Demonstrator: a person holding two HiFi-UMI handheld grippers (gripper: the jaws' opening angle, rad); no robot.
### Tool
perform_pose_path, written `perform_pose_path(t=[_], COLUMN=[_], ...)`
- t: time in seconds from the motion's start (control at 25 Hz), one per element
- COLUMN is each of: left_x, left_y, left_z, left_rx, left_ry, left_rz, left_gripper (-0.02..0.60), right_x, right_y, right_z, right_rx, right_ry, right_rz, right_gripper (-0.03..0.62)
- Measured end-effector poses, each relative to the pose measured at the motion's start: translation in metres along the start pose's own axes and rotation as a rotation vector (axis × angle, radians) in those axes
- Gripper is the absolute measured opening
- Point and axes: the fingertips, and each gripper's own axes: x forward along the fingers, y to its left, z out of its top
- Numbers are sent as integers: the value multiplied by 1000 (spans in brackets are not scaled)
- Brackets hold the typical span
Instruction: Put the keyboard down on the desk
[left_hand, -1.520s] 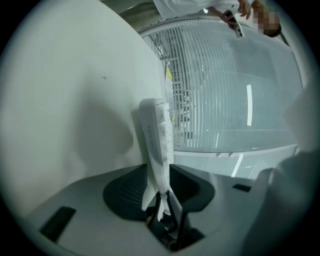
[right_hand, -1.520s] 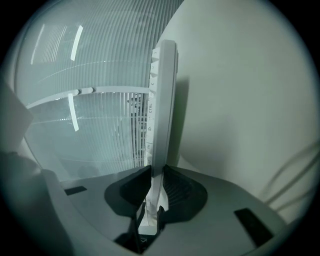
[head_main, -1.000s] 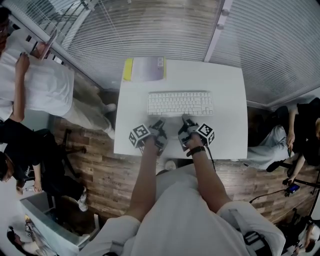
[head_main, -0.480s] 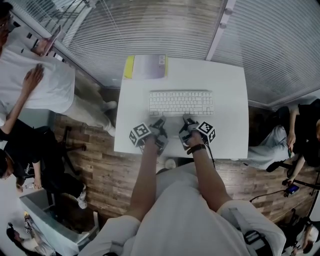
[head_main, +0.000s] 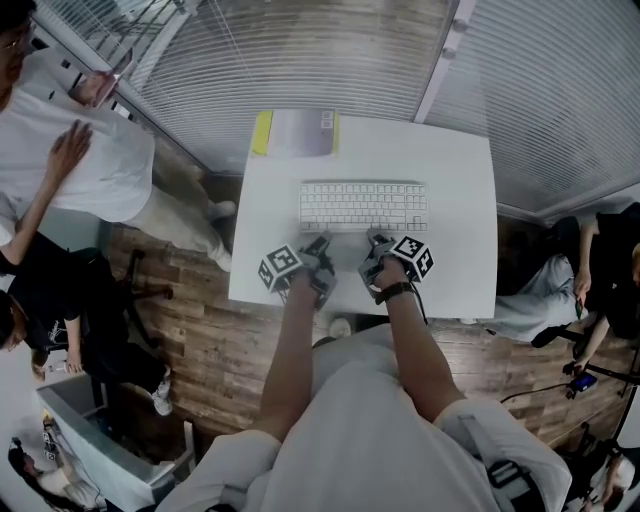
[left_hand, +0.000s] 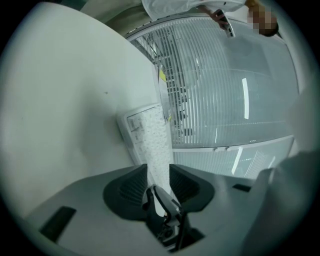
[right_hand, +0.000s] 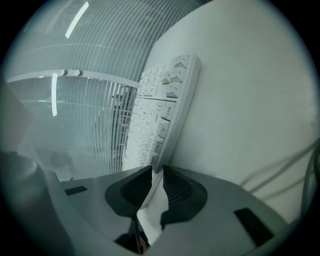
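A white keyboard (head_main: 362, 206) lies flat along the middle of the white desk (head_main: 460, 250), its long side facing me. My left gripper (head_main: 320, 243) sits at the left part of its near edge and my right gripper (head_main: 374, 238) at the right part. In the left gripper view the keyboard (left_hand: 152, 137) runs straight between the dark pads, and the left gripper (left_hand: 159, 170) is shut on that edge. In the right gripper view the keyboard (right_hand: 165, 110) rests close against the desk (right_hand: 250, 100). Its thin rim is pinched in the narrow gap of the right gripper (right_hand: 157, 175).
A grey pad with a yellow edge (head_main: 293, 133) lies at the desk's far left corner. A glass wall with blinds (head_main: 300, 50) stands behind the desk. People stand at the left (head_main: 70, 170) and sit at the right (head_main: 600, 260). Wooden floor surrounds the desk.
The keyboard and both grippers keep their places. The person at the left has lowered an arm.
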Motion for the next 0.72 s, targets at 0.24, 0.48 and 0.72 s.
perform_pose_path(t=[0.24,0.48,0.72], left_x=[-1,-9,-28], left_y=[-26,-83,-141], left_z=[5,19,25], left_rx=[114,378,629], left_ry=[-7,-52,-131], left_rz=[-8,-20,-53], left_gripper=[137,135,135], right_x=[-13,-35,-73], right_y=[37,98,161], right_z=[8,17,27], right_rx=[-148,-374,-639], right_ry=[-10,-57,-160], right_rz=[60,149,214], right_gripper=[74,72,72])
